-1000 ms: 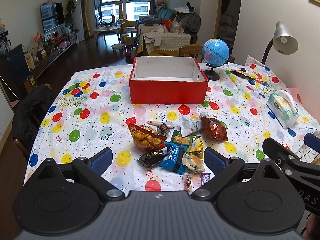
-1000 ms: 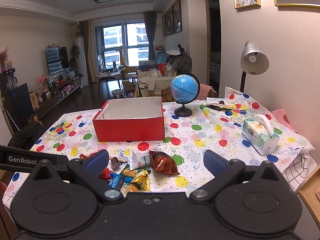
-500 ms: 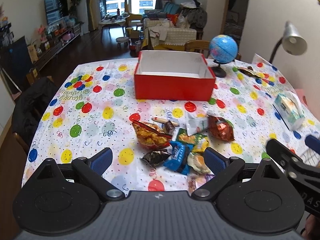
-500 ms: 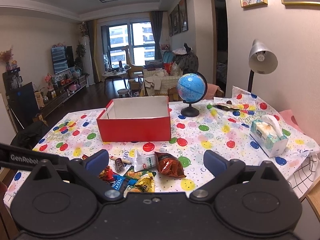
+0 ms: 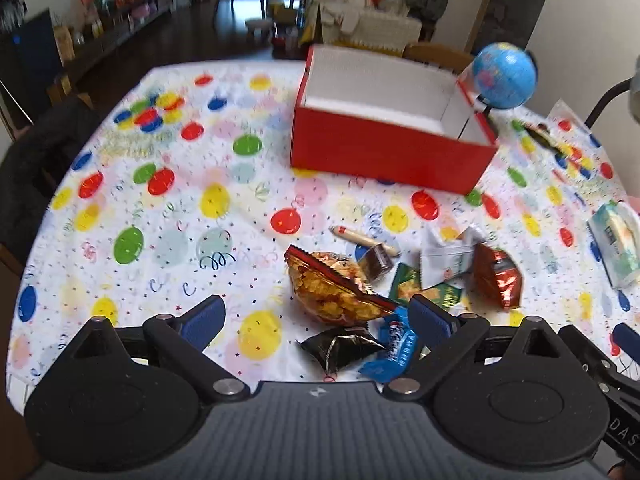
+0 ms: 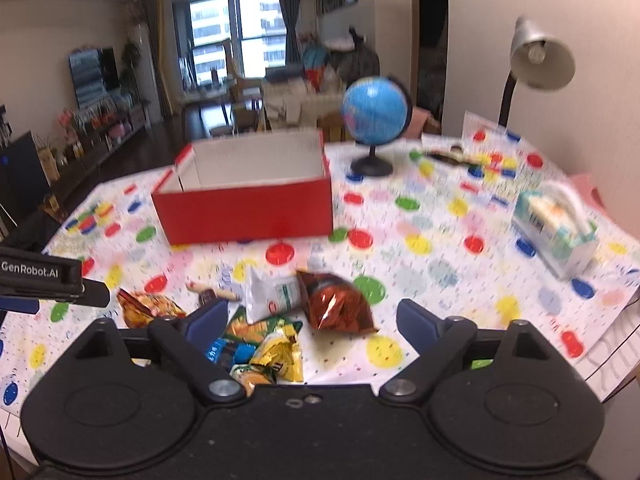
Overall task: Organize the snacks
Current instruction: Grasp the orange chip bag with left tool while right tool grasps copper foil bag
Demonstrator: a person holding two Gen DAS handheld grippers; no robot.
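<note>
Left wrist view, both fingers (image 5: 318, 314) spread wide (nothing held), right's just narrowing, globe (image 5: 504, 75) beside box (image 5: 390, 156).

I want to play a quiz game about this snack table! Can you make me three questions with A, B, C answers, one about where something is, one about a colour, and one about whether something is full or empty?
1. Where do the snacks lie?
A. inside the box
B. on the tablecloth in front of the box
C. under the lamp

2. What colour is the box outside?
A. red
B. green
C. black

3. What is in the left tongs?
A. a chip bag
B. the globe
C. nothing; they are open

Answers:
1 B, the packets sit in a pile on the balloon tablecloth, nearer than the box.
2 A, its walls are red, white inside.
3 C, the blue pads stand wide apart above the pile, pressing on nothing.
</note>
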